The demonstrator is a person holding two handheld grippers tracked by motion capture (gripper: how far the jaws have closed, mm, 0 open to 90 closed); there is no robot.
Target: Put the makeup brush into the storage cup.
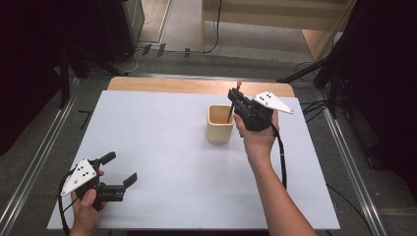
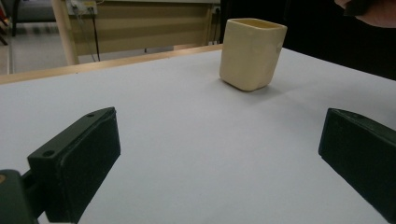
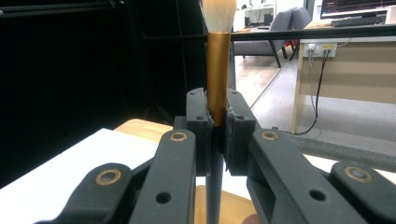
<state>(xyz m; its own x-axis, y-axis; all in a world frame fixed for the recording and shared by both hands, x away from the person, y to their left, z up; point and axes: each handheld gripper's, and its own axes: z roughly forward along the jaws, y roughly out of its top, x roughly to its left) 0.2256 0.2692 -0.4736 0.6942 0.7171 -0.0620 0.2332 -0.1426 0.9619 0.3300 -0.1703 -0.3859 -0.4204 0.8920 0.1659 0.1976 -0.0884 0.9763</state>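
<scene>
While the brush goes in: handle points down.
Right gripper: clamped on the brush, bristles up, above the cream holder near the table's far edge.
Left gripper: jaws apart, idle at the near-left corner.

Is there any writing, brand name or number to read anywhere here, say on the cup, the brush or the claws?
No readable text anywhere.
Cream cup: plain, no label.
Brush in the right claw: gold band, no print visible.
Grey plate on the left claw: only dark dots, no letters.
Monitor far behind: bright lines on it, too small and blurred to read.
</scene>
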